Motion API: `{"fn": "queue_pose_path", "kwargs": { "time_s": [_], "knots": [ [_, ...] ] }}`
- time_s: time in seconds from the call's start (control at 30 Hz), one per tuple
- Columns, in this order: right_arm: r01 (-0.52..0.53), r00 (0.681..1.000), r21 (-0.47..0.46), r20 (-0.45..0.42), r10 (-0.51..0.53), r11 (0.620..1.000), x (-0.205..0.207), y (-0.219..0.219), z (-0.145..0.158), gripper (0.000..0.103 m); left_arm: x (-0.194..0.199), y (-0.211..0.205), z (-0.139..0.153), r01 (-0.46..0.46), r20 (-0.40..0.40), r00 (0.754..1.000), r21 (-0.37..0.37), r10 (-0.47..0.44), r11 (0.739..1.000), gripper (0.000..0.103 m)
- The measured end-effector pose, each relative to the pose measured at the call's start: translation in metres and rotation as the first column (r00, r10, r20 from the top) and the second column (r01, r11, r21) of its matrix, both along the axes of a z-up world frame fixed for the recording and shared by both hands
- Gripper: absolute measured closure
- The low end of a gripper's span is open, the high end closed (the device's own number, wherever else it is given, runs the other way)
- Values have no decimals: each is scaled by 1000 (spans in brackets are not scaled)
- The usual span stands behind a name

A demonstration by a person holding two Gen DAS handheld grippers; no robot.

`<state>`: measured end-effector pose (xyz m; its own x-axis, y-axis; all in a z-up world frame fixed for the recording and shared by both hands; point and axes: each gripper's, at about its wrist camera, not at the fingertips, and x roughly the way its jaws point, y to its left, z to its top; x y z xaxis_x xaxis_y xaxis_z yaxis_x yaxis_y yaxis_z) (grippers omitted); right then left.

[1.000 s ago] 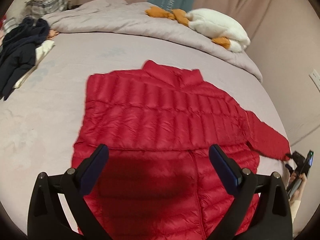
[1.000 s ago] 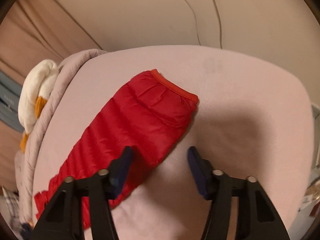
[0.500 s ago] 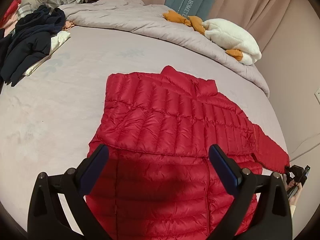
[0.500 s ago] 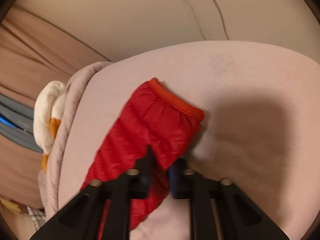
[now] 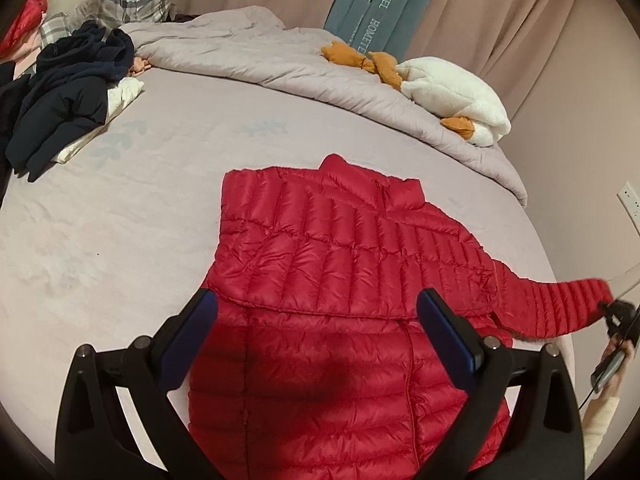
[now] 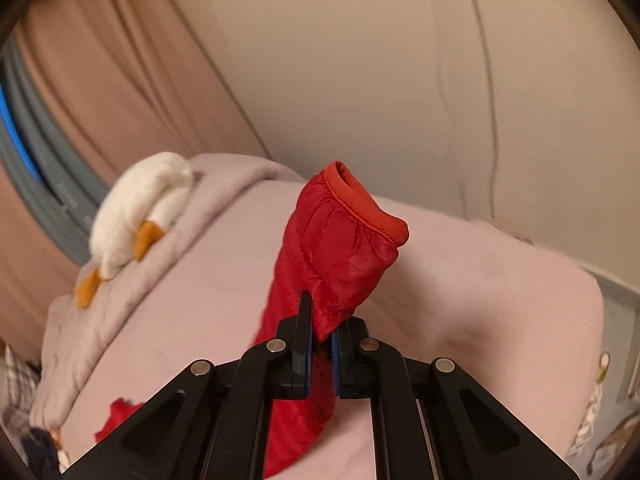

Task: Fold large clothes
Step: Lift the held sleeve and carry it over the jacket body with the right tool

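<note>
Left tongs [image 5: 316, 332] (spread wide) hover over red jacket [image 5: 340, 264].

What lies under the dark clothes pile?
A white folded item pokes out beneath the dark clothes pile, resting on the bed. How far it extends underneath is hidden.

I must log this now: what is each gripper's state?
Left gripper: open, holding nothing.
Right gripper: closed on the red jacket sleeve.

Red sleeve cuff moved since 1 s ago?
Yes. The sleeve cuff, clamped in the right tongs, now stands lifted off the bed sheet; earlier it lay flat there.
</note>
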<state>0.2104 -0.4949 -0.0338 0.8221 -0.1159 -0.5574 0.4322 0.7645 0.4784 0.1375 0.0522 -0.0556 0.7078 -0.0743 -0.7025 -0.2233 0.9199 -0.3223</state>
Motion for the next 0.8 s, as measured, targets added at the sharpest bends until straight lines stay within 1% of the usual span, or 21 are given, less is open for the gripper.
{"fn": "queue_pose_path", "kwargs": {
  "time_s": [0.1,0.17,0.27,0.37,0.53,0.63,0.73,0.8],
  "knots": [
    [-39,999,-43,21,40,998,0,18,22,95,-7,5,5,3,21,1000,-1,-3,1000,3],
    [-60,997,-95,34,63,994,0,34,38,95,-13,9,9,0,35,999,-3,0,1000,3],
    [-95,993,-132,59,104,987,0,52,52,95,-24,17,15,-13,61,998,-6,13,1000,3],
    [-157,982,-131,86,169,979,6,67,59,95,-31,23,18,-24,72,997,-5,24,1000,3],
    [-220,965,-183,105,242,958,14,102,73,95,-40,33,21,-48,87,995,11,47,999,3],
    [-256,952,-216,116,285,942,19,123,80,95,-47,37,22,-51,102,994,11,49,999,3],
    [-301,933,-243,126,338,922,10,138,88,95,-51,42,23,-57,108,993,2,57,998,3],
    [-328,921,-262,126,369,908,12,151,91,95,-55,43,24,-59,114,992,13,58,998,3]
  ]
}}
